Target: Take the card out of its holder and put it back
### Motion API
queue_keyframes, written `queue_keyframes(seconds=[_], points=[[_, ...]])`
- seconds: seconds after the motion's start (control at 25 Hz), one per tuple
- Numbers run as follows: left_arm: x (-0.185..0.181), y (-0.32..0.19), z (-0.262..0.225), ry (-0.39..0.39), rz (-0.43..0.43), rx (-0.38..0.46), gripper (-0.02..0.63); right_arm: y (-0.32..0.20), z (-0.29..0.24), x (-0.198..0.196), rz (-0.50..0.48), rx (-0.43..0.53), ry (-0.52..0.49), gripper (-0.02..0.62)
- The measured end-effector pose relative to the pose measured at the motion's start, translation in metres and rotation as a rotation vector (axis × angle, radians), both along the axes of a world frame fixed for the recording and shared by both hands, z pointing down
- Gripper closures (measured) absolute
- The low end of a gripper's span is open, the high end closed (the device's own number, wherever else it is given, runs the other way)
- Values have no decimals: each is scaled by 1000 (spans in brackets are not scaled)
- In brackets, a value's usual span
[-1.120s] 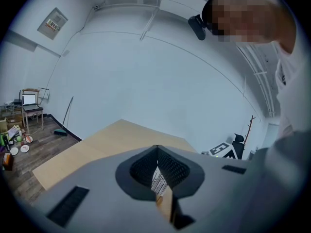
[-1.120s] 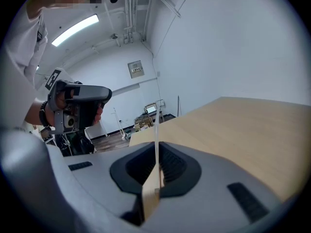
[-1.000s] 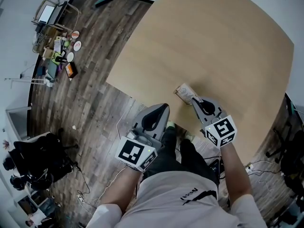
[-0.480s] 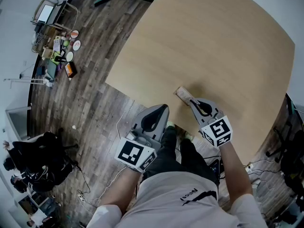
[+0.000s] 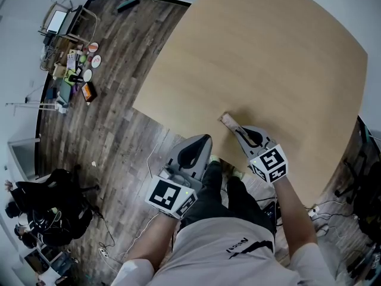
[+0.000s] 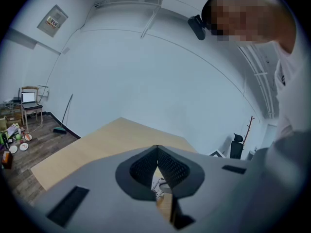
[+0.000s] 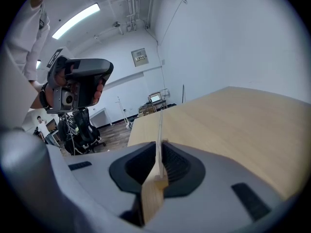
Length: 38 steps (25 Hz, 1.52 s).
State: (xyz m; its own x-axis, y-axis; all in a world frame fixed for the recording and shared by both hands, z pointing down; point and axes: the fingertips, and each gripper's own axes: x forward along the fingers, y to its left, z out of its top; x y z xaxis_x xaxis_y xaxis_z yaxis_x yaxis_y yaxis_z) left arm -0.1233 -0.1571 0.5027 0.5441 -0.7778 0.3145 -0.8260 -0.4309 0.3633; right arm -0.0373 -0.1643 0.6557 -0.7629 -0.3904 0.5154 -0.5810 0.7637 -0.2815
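Jaws of the left gripper [image 6: 157, 148] are pressed together with nothing between them. This gripper hangs beside the near edge of the tabletop [image 5: 268, 58], over the floor [image 5: 119, 130]. To its right, the right gripper [image 7: 161, 142] pinches the thin white card [image 7: 159, 125] edge-on, and its jaws have just been opening a little. A light wooden piece, seemingly the holder [image 7: 154, 193], sits at the card's lower end between the jaws. The card is at the tabletop's near edge; whether it touches there I cannot tell.
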Motion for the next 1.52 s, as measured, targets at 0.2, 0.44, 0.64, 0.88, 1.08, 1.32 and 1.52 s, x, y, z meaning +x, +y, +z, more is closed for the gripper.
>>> queue_keyframes(seconds=[0.2, 0.44, 0.64, 0.88, 1.08, 1.32, 1.52], points=[[4, 1, -3, 6, 7, 8, 594, -1, -7, 4, 14, 9, 19, 525], [17, 8, -7, -2, 40, 13, 594, -3, -33, 19, 61, 55, 51, 525], [42, 15, -18, -10, 72, 23, 594, 2, -73, 36, 102, 96, 33, 526], [73, 23, -44, -7, 109, 61, 594, 14, -132, 45, 134, 117, -59, 529], [87, 25, -76, 0, 118, 109, 594, 15, -180, 49, 138, 169, -98, 532], [104, 37, -105, 0, 119, 144, 594, 25, -224, 62, 160, 186, -156, 554], [108, 49, -134, 7, 120, 190, 594, 36, -265, 62, 157, 250, -196, 569]])
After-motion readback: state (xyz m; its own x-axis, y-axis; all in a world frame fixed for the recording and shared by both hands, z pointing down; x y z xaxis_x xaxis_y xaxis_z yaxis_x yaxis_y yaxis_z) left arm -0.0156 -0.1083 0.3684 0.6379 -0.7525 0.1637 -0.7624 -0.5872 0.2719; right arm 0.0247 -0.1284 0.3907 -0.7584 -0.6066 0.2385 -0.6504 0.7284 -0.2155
